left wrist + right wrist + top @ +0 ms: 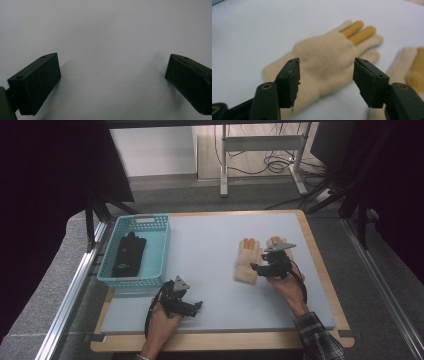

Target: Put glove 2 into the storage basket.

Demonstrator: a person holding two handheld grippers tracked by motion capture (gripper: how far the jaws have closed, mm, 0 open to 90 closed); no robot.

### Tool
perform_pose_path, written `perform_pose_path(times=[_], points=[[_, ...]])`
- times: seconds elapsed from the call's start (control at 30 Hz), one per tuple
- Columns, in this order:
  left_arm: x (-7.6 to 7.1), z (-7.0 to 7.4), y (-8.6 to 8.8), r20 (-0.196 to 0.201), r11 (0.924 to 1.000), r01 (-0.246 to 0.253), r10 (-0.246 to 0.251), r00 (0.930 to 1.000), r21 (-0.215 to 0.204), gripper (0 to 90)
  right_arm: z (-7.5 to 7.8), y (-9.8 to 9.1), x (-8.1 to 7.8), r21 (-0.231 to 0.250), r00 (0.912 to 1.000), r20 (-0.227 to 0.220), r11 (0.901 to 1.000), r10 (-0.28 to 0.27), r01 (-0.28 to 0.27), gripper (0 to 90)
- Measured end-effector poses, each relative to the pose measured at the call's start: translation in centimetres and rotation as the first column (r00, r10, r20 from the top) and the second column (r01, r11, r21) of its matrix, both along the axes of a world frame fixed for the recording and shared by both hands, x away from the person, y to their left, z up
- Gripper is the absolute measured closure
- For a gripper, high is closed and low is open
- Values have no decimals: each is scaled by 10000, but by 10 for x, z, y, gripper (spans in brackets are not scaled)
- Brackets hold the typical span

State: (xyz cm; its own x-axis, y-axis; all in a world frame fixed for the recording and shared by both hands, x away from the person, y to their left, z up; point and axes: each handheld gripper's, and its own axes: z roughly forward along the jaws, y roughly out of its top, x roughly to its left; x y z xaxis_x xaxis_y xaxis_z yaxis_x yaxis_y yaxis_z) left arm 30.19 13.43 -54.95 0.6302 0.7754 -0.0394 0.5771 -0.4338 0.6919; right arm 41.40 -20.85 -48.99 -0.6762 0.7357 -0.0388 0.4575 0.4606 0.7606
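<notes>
- The grey-topped bench (210, 270) stands on a carpeted floor, with a white table frame (260, 150) and loose cables behind its far edge.
- The cream glove (324, 57) I am after lies flat near the bench's right edge, about midway between the near and far edges, palm down, its long axis running from the cuff on the near side to its fingers on the far side; two of those fingers are mustard yellow.
- My right gripper (326, 82) hangs just above the cuff end, jaws part-way open with the glove's body showing between them, pads not pressing on it. The glove lies straight ahead of these jaws and slightly below.
- A second cream glove (412, 70) lies just beside the first, toward the right edge.
- My left gripper (187, 306) rests by the near edge, well apart from the gloves, jaws wide over bare bench; so the right hand is the nearer one.
- A teal basket (161, 245) at the far left corner holds dark gloves (129, 252).
</notes>
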Motion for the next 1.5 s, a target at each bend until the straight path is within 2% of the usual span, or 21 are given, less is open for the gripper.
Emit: perform_pose_path(times=[0.17,0.3,0.43,0.53,0.6,0.7,0.8,0.97,1.03,1.13,1.27,1.37,1.5], points=[[0,0,0,-1,10000,0,0,10000,0,2,-4,22,23,-153,9998,-113,9998,160,-162,288],[0,0,0,3,10000,-4,4,10000,-7,3,-16,38,38,-618,9991,-285,9975,313,-330,251],[0,0,0,6,10000,-4,4,10000,-15,3,-29,48,44,-1256,9987,-346,9913,362,-402,274],[0,0,0,7,10000,-2,2,10000,-11,2,-32,46,45,-866,9966,-753,9955,326,-391,410],[0,0,0,11,10000,-1,1,10000,-4,3,-32,44,44,-714,9953,-945,9970,232,-300,470],[0,0,0,8,10000,1,-1,10000,-6,3,-30,44,41,-688,9946,-1022,9973,187,-258,511],[0,0,0,3,10000,-2,2,10000,-13,3,-24,41,38,-401,9943,-1034,9987,256,-299,515],[0,0,0,2,10000,5,-5,10000,-2,2,-1,39,20,123,9942,-782,9973,735,-727,513],[0,0,0,4,10000,5,-5,10000,2,2,10,41,3,251,9925,-675,9946,1019,-1004,511],[0,0,0,27,10000,6,-6,10000,0,3,19,47,-22,405,9883,-610,9897,1396,-1373,504],[0,0,0,33,10000,3,-4,10000,7,2,13,59,-45,307,9837,-834,9871,1593,-1572,493],[0,0,0,32,10000,28,-28,10000,29,3,1,68,-59,288,9796,-1027,9849,1728,-1707,482],[0,0,0,27,10000,-11,11,10000,-9,3,-15,79,-73,484,9724,-1214,9797,1992,-1946,404]])
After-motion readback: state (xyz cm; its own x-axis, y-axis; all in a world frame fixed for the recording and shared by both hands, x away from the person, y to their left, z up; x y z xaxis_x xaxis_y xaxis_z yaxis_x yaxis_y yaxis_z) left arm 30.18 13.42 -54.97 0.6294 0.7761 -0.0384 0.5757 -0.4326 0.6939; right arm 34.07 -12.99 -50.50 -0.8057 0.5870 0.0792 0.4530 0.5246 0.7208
